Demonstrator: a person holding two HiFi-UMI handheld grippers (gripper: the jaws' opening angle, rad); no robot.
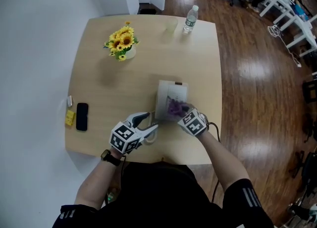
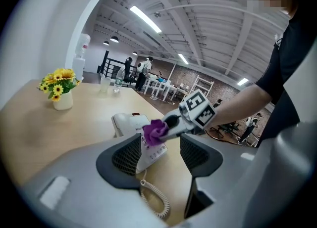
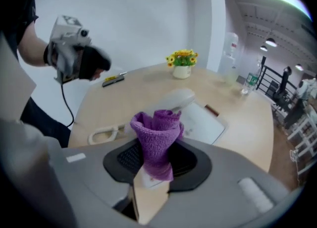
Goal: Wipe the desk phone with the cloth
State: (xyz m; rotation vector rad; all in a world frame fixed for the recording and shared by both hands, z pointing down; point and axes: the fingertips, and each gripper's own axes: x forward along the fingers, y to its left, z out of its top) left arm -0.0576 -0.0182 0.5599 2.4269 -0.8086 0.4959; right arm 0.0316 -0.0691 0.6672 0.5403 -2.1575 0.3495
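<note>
No text legible anywhere, square markers on left gripper [image 1: 150,125] and right gripper [image 1: 177,110] show black-and-white patterns only, desk phone [image 1: 171,96] key print too small to read, water bottle [image 1: 190,19] label blurred.

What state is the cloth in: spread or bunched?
Bunched. The purple cloth is gathered into a wad, pinched between the jaws of the right gripper, over the desk phone.

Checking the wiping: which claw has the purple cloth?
The right claw: its jaws are shut on the purple terry cloth, while the left claw's jaws stand apart.
</note>
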